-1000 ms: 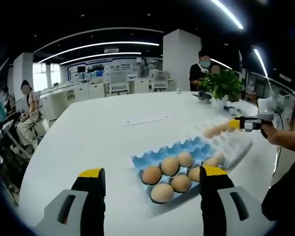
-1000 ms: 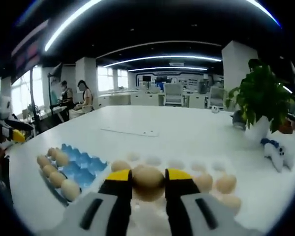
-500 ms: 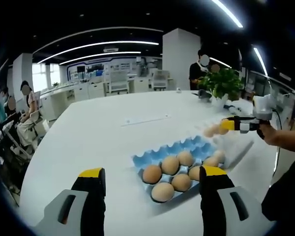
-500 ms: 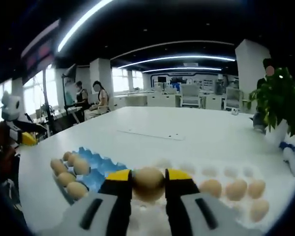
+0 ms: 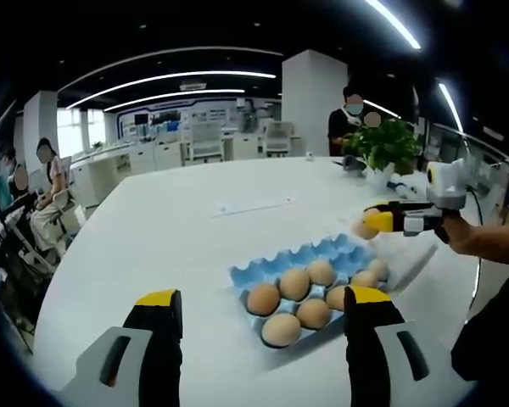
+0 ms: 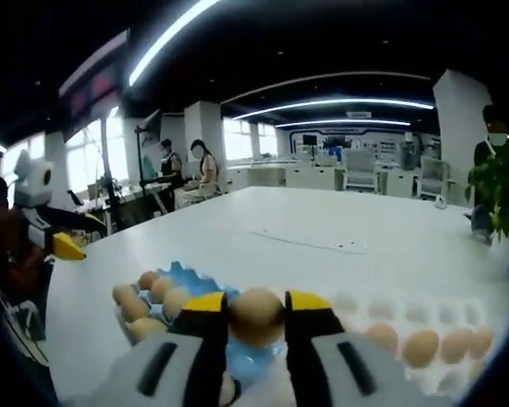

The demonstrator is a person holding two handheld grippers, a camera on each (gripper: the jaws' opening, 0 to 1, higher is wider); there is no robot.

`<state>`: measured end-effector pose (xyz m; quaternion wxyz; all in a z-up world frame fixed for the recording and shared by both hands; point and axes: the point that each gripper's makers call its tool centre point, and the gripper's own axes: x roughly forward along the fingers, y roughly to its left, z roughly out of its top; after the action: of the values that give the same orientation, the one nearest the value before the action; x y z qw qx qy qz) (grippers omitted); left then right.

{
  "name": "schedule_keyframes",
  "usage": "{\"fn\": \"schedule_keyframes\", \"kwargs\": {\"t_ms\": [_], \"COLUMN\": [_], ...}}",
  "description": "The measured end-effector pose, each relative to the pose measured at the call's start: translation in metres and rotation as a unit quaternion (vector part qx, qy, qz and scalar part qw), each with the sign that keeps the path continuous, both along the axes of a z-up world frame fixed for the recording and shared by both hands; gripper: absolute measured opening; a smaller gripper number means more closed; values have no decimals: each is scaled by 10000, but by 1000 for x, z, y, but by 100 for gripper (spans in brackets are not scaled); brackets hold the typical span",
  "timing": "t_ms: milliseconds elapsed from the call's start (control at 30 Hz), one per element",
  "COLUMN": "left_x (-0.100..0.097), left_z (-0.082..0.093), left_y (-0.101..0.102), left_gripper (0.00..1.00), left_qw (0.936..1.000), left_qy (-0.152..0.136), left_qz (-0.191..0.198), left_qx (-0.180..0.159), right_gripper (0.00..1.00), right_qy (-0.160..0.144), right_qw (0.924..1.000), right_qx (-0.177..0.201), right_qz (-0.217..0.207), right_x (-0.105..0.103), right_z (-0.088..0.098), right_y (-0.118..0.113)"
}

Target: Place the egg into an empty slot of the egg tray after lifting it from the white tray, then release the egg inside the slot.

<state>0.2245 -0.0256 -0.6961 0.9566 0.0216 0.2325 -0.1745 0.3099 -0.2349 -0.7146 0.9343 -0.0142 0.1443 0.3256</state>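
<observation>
The right gripper [image 6: 256,315] grips a brown egg [image 6: 255,315] above the blue egg tray [image 5: 310,264]. The left gripper [image 5: 263,326] hangs with jaws released.

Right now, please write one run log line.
right gripper: shut on egg | over blue tray | left gripper: open, idle | release: pending

Seven eggs [image 5: 293,285], two trays [image 5: 263,271].

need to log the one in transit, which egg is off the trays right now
The egg clamped between the right gripper jaws, held up in the air; the other eggs all sit in slots of the blue egg tray or the white tray.
</observation>
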Motion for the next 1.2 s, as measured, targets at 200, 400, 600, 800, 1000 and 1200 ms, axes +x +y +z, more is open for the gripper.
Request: {"fn": "schedule_keyframes", "kwargs": {"t_ms": [200, 400, 600, 800, 1000, 1200], "left_x": [-1, -2, -2, -1, -1, 0], "left_z": [-1, 0, 0, 0, 0, 2], "left_y": [0, 1, 2, 2, 2, 2], "left_gripper": [79, 79, 79, 79, 79, 78], "left_qw": [10000, 10000, 10000, 10000, 10000, 10000], "left_qy": [0, -5, -14, -20, -16, -52], "left_qz": [16, 29, 39, 43, 38, 60], "left_qx": [-20, -23, -28, -34, -30, -37], "right_gripper": [25, 25, 25, 25, 25, 25], "right_qy": [20, 63, 114, 115, 180, 242], "right_qw": [9998, 9994, 9989, 9982, 9975, 9968], "right_qx": [-9, 9, -38, -88, -152, -209], "right_qz": [176, 327, 456, 577, 667, 727], "right_x": [-1, -4, -4, -5, -7, -8], "right_z": [-2, -6, -10, -12, -19, -26], "right_y": [15, 30, 41, 47, 52, 54]}}
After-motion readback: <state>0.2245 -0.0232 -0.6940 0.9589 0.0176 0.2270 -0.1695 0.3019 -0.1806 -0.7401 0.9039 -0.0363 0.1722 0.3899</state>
